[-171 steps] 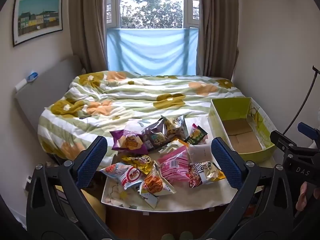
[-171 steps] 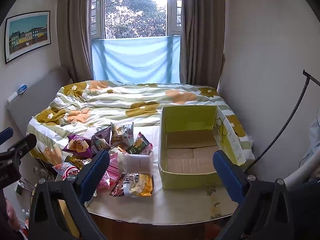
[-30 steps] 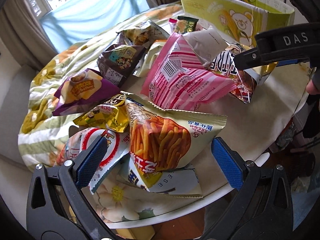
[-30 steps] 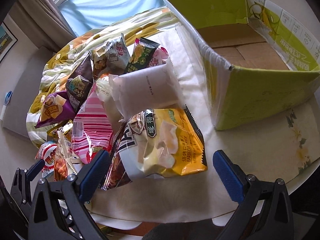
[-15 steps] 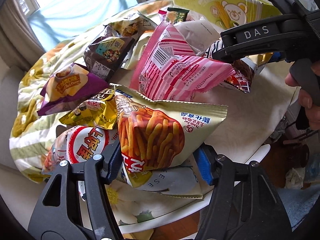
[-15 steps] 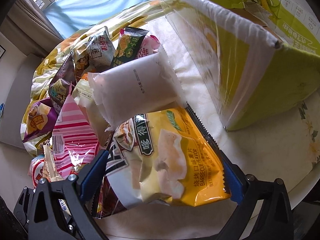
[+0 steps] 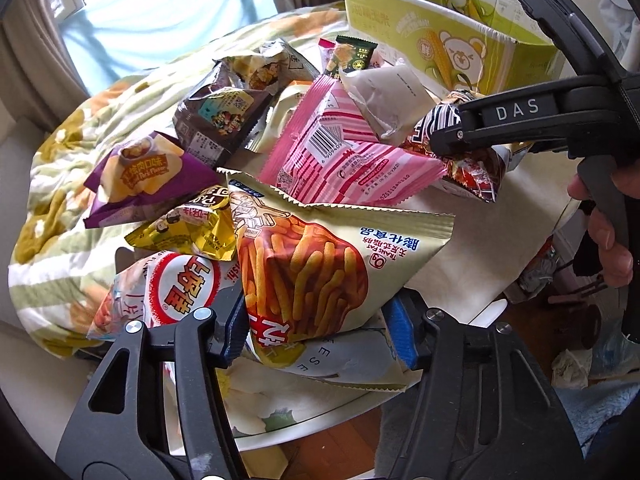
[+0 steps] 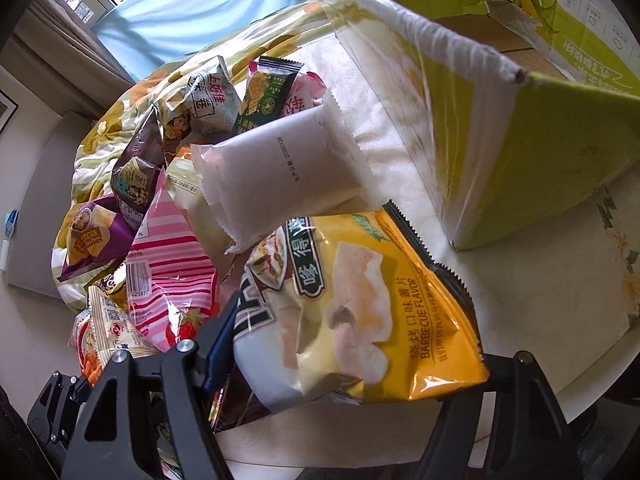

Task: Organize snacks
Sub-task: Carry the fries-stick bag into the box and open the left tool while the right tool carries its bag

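Fries-stick bag [image 7: 316, 264]: cream pack printed with orange sticks, at 6 o'clock in the left wrist view, lying on top of a pale bag [image 7: 340, 360] at the near table edge. Left gripper [image 7: 320, 328] has its two blue pads pressed against the lower corners of this bag, pinching it.

Yellow barbecue chip bag [image 8: 360, 308]: centre to 5 o'clock in the right wrist view. Right gripper [image 8: 344, 364] closes on its lower end; the left pad touches the bag, the right finger is hidden behind the foil, so full contact there is probable, not confirmed. In the left wrist view the same gripper [image 7: 452, 136] enters from 3 o'clock, clamped on a crumpled bag end.

Pile around: pink striped pack [image 7: 344, 160] at centre, white plain pack [image 8: 276, 168] resting on the yellow bag's top edge, purple bag [image 7: 140, 176] at 9 o'clock, gold bag [image 7: 188, 232] just beside the fries bag, red-and-white bag [image 7: 168, 284] at 8 o'clock, dark brown bag [image 7: 216, 120] and green pack [image 7: 352, 56] toward 12 o'clock.

Green cardboard box [image 8: 520, 152]: open, at 1–3 o'clock, standing on the table just beside the pile.

Surface: round table [image 8: 560, 280] under a white floral cloth. Beyond it, a bed with a green-striped floral quilt [image 7: 72, 152]; curtained window with blue cloth [image 7: 160, 12] at 11 o'clock.
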A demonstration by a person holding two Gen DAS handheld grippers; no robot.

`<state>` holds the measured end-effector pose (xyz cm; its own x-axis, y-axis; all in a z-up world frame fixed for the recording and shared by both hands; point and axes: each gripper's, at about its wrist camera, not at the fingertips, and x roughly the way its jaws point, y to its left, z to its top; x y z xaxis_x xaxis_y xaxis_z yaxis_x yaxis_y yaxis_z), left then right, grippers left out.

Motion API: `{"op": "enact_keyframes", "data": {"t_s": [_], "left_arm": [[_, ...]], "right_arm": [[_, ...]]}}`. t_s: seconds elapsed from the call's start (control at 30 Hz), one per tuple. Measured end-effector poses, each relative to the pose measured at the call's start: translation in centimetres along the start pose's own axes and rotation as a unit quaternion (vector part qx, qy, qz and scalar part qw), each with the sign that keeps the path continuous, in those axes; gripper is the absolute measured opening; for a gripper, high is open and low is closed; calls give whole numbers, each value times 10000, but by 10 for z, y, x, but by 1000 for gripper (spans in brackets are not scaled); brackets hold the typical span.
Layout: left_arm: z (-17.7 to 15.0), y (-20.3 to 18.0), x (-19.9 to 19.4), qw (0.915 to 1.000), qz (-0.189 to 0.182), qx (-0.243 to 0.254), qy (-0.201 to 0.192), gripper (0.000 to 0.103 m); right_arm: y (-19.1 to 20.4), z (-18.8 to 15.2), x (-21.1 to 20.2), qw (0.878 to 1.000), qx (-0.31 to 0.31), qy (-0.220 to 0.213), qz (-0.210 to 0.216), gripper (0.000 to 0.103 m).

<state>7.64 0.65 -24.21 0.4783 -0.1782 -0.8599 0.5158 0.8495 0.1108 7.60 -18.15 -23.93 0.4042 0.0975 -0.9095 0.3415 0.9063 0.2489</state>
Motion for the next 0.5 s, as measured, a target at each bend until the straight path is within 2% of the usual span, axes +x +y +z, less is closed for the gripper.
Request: {"op": "enact_keyframes", "data": {"t_s": [0.27, 0.5], "left_arm": [[17, 5, -39, 9993, -65, -216, -285, 54], [56, 14, -71, 9974, -12, -230, -680, 54]], "right_arm": [[23, 0, -45, 9990, -351, -249, 90, 69], [46, 16, -100, 9940, -729, -807, 64, 69]]}}
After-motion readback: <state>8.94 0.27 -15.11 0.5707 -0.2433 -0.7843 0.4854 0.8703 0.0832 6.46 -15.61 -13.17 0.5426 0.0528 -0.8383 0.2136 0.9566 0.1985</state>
